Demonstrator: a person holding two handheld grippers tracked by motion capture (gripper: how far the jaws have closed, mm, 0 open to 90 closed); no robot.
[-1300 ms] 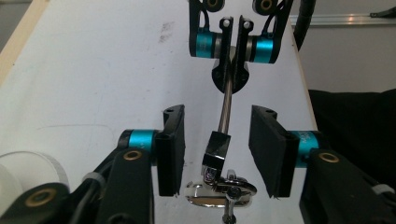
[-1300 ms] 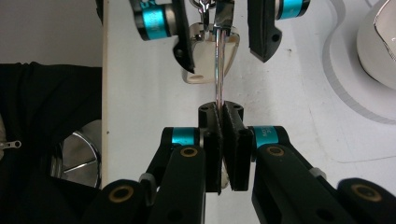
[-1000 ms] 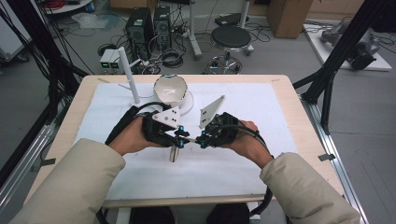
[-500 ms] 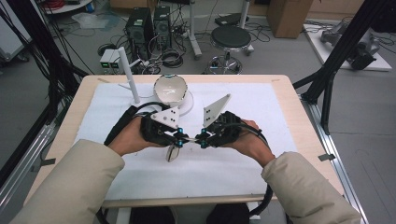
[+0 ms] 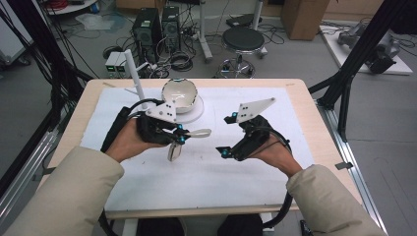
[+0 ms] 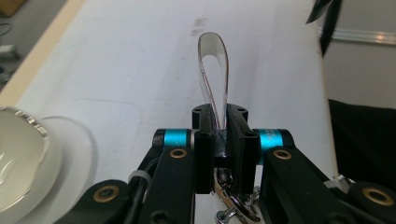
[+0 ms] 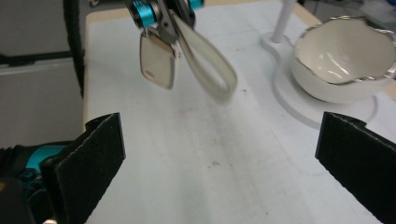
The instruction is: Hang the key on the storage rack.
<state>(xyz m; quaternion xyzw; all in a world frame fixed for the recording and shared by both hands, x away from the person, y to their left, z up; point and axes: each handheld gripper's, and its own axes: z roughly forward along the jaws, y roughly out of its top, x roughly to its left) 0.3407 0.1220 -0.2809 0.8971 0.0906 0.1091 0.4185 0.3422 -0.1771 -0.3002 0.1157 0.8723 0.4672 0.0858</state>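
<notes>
Your left gripper (image 5: 181,136) has the key strap (image 5: 196,132) pinched tight, and your right gripper (image 5: 227,135) has let go!

The strap loop sticks out level from the shut left jaws, its long axis running toward 3 o'clock in the high view, above the white mat (image 5: 206,177), just at 5 o'clock of the bowl (image 5: 180,95). A metal tag (image 5: 173,152) dangles below it, pointing down. Your right jaws have just sprung wide with nothing between them. A second ago both grippers met at the strap; now they sit well apart, the right one off toward 3 o'clock.
</notes>
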